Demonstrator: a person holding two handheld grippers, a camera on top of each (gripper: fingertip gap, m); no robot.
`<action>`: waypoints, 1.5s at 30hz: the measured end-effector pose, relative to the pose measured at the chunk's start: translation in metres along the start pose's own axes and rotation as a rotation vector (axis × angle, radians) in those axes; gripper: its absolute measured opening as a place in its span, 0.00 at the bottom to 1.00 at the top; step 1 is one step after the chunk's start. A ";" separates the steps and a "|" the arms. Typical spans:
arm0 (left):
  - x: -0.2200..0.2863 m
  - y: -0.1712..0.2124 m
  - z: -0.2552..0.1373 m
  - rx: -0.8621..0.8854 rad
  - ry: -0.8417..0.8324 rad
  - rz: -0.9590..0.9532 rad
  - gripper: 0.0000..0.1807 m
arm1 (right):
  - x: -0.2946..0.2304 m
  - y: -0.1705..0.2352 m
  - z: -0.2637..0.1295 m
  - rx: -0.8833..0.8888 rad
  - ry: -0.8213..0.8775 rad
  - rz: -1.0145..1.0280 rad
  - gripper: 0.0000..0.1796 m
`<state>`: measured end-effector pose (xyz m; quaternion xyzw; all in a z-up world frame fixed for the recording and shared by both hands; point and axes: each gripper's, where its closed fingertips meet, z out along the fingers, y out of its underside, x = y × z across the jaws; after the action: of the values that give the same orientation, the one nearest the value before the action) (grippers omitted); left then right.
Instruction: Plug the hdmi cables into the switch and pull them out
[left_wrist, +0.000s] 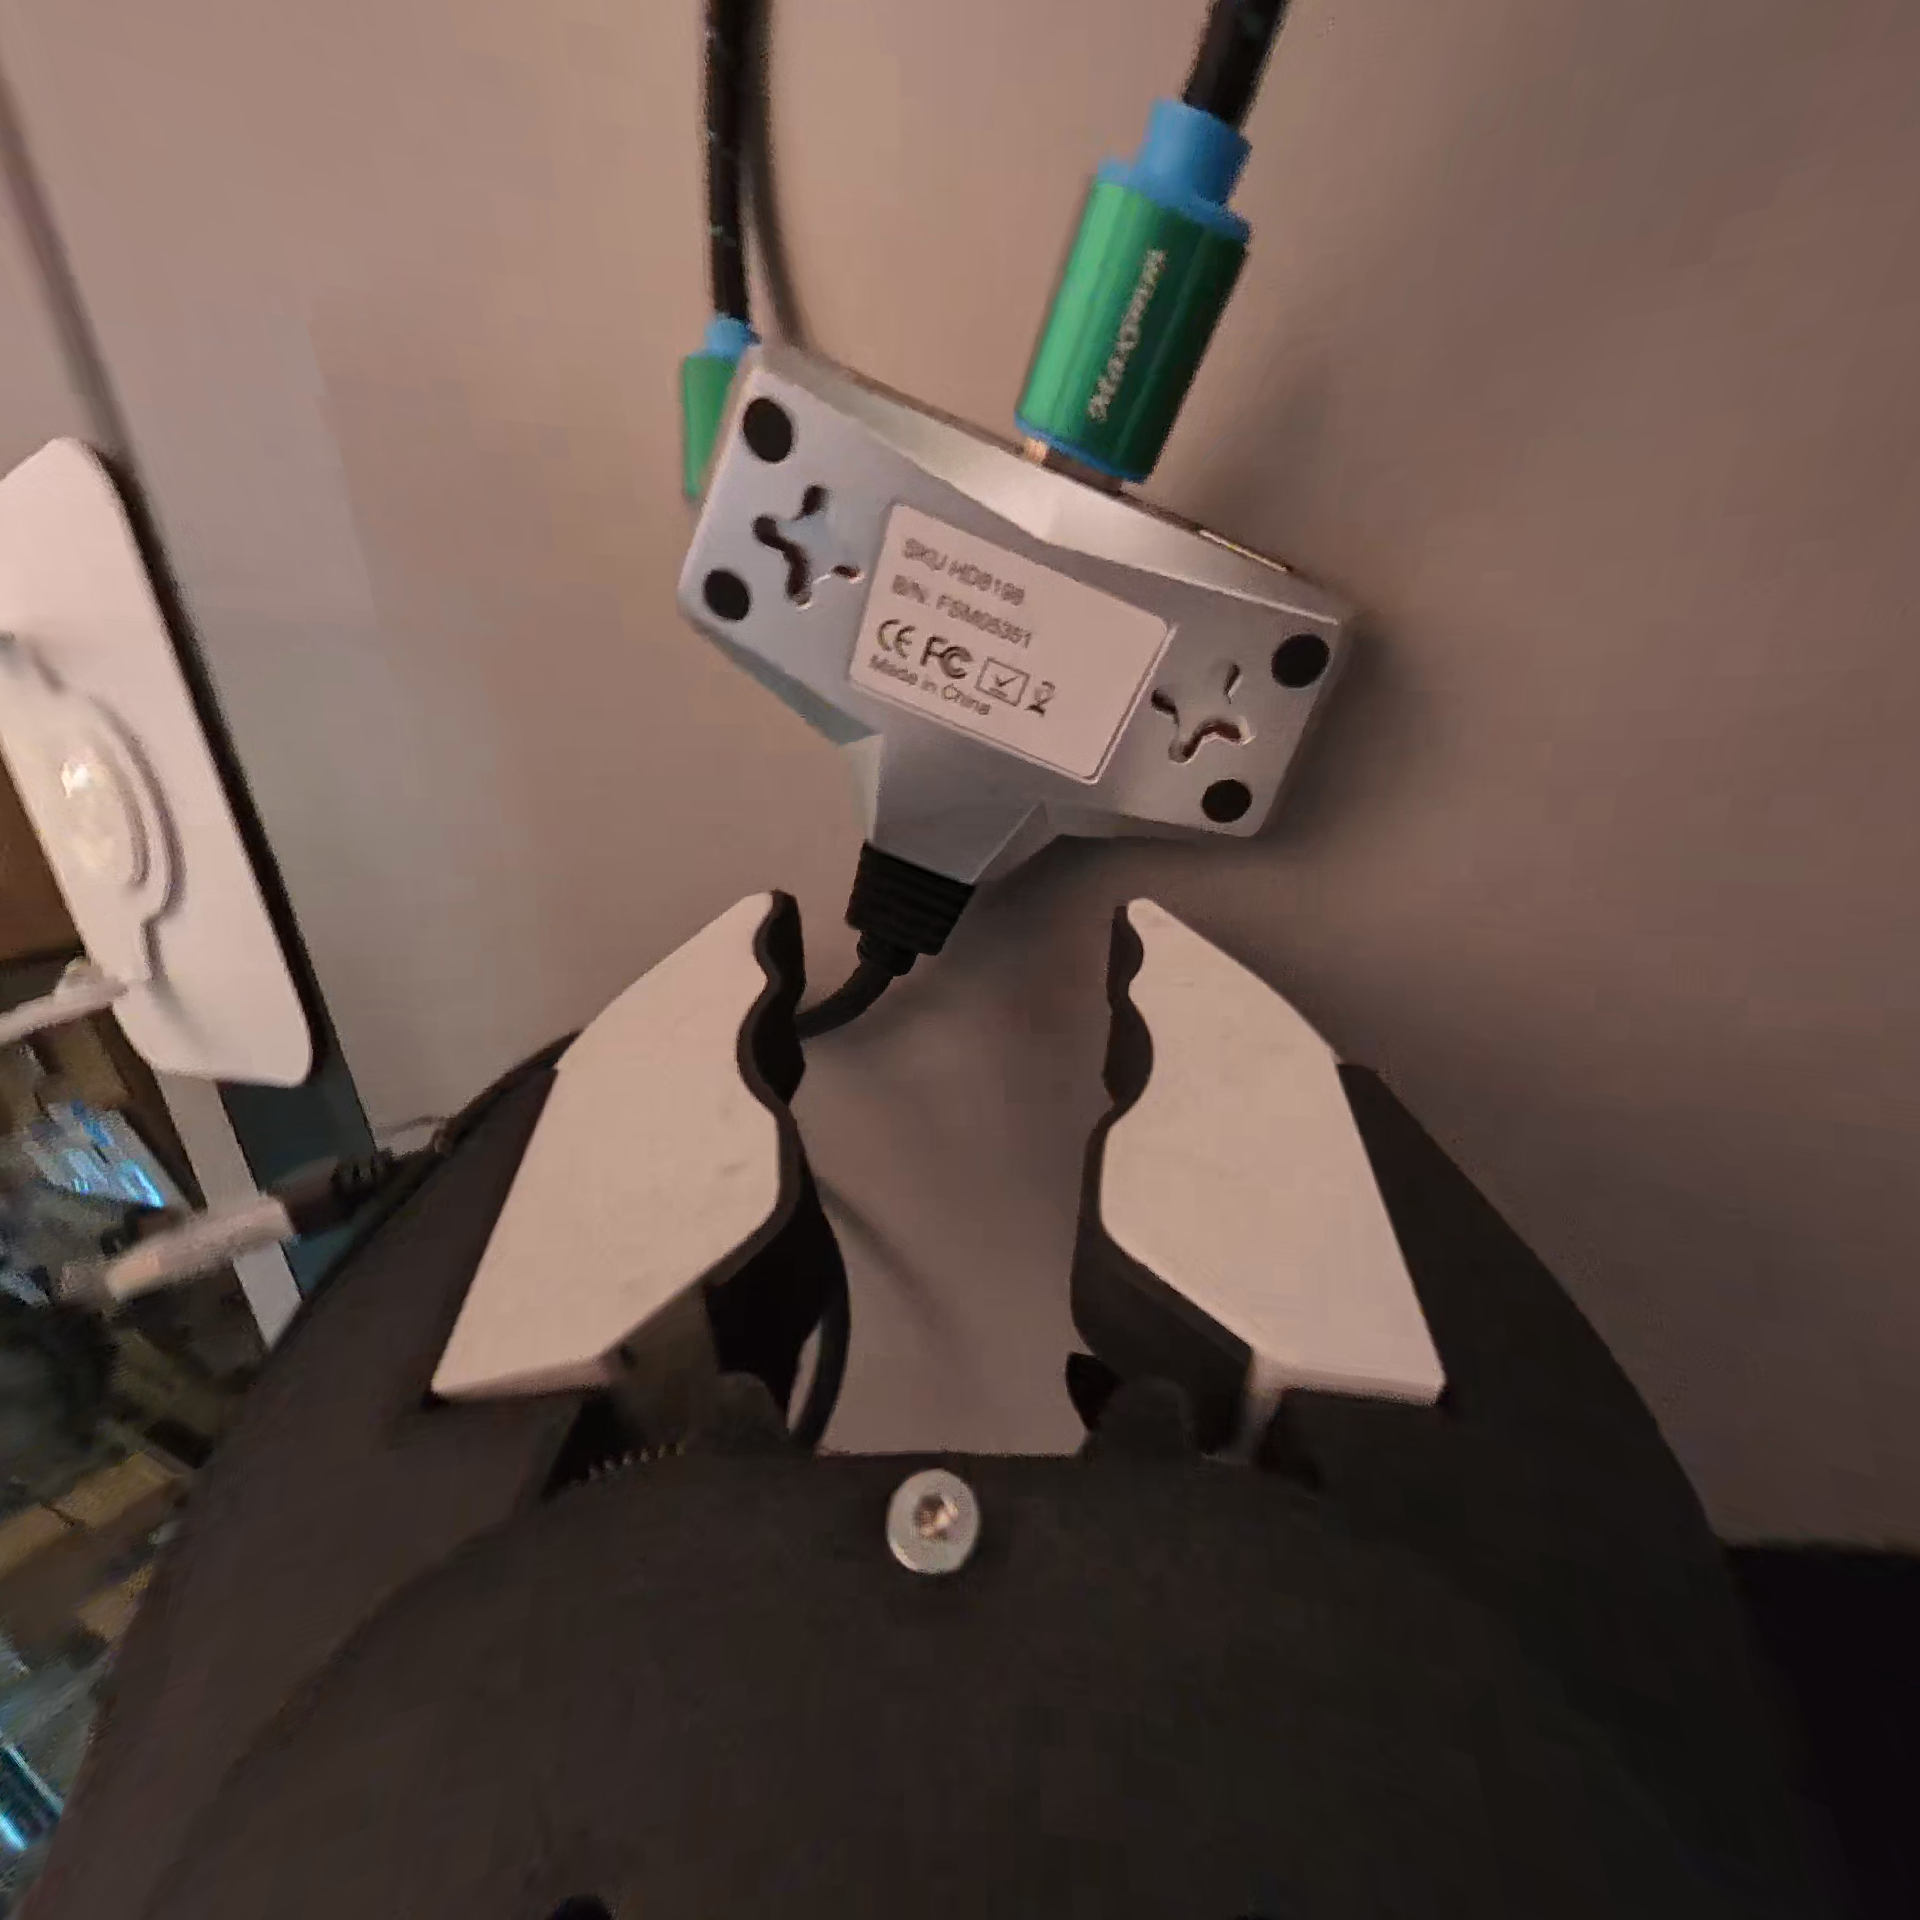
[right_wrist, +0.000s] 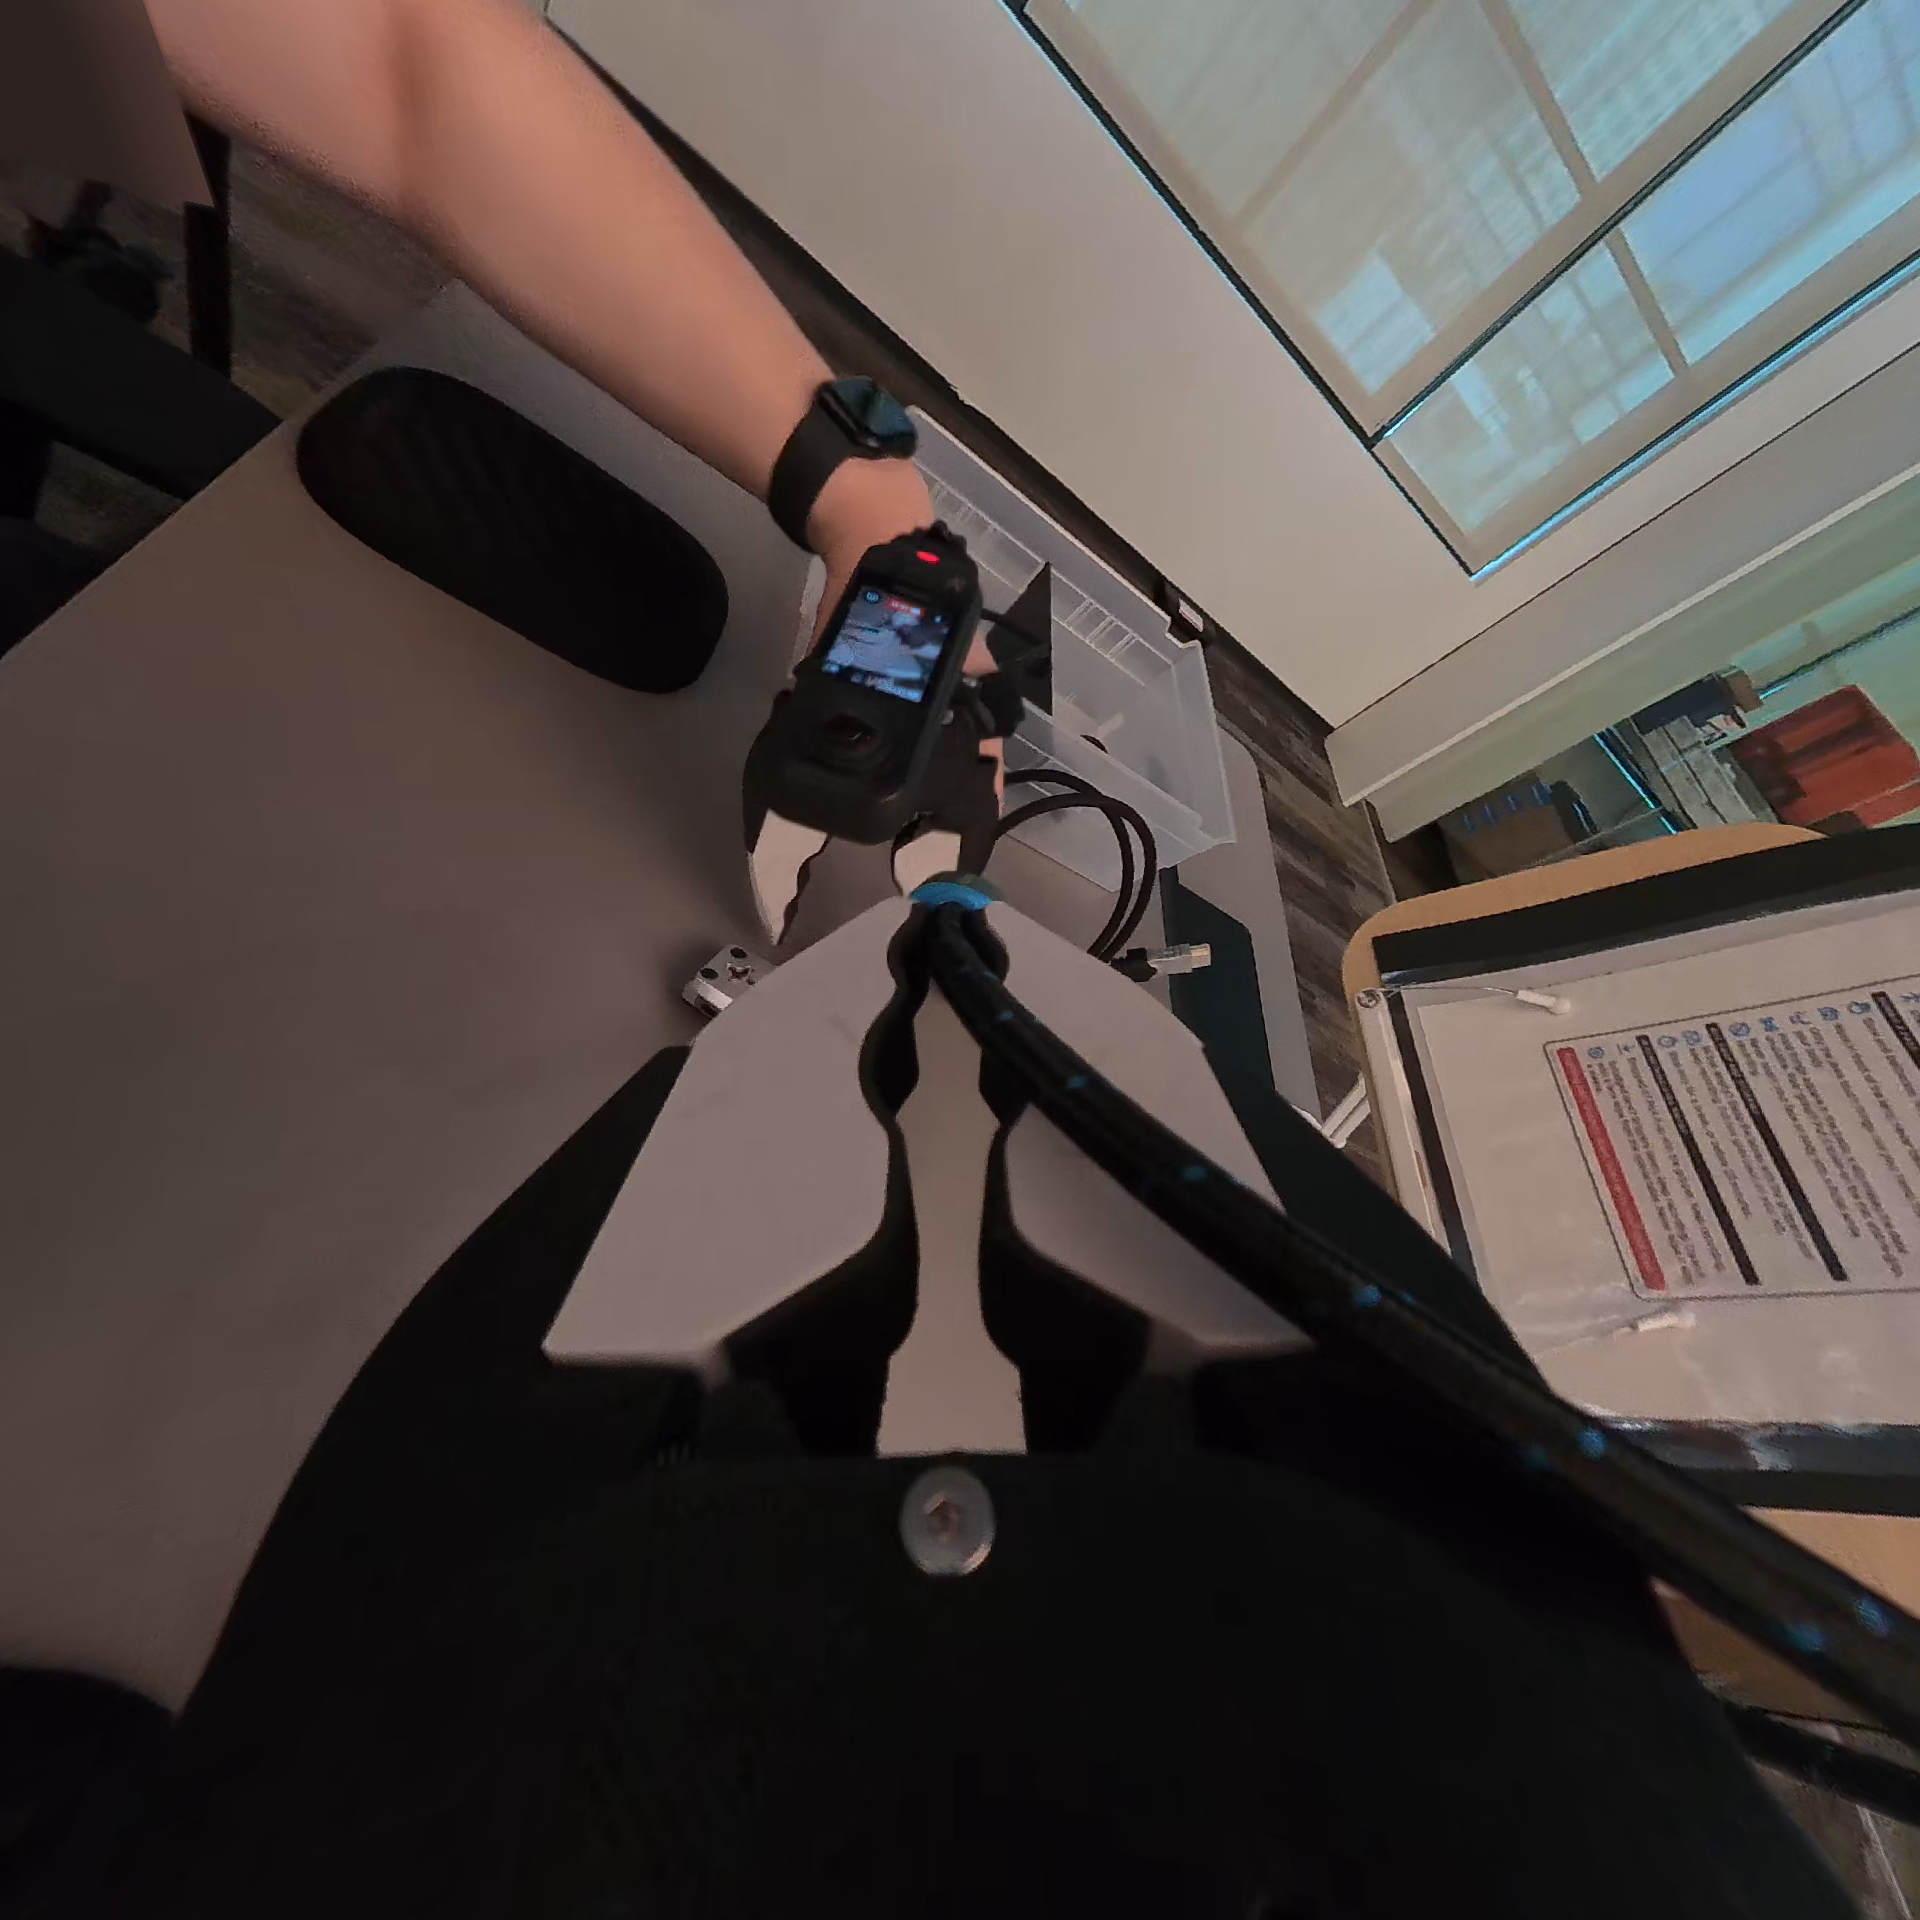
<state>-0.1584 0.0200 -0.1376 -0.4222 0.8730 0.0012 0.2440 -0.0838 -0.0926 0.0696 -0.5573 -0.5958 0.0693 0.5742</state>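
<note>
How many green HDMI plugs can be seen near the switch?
2. One green plug sits at the top edge of the switch; the other peeks from behind its left end, partly hidden. More could be hidden.

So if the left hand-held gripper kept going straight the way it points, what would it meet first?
Probably the black pigtail cable leaving the silver switch, then the switch body itself. The left hand-held gripper is open, and the cable already sits beside its left finger. Depth is unclear, so it might pass over.

Looks like an office. Pale desk (right_wrist: 312, 935), black wrist rest (right_wrist: 509, 530), large window (right_wrist: 1558, 260), stacked boxes (right_wrist: 1808, 738) behind glass.
</note>
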 end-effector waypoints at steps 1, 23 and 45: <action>0.001 -0.001 0.003 -0.003 0.022 0.031 0.30 | 0.002 0.000 -0.002 -0.001 0.008 0.001 0.04; -0.003 -0.033 0.031 0.165 0.300 -0.087 0.21 | 0.006 0.016 -0.011 -0.009 -0.007 0.074 0.04; -0.020 -0.069 -0.042 0.570 0.192 -0.441 0.17 | 0.021 -0.035 -0.066 0.142 0.169 -0.003 0.04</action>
<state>-0.1152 -0.0185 -0.0780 -0.5134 0.7453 -0.3344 0.2630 -0.0479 -0.1269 0.1296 -0.5183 -0.5396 0.0630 0.6605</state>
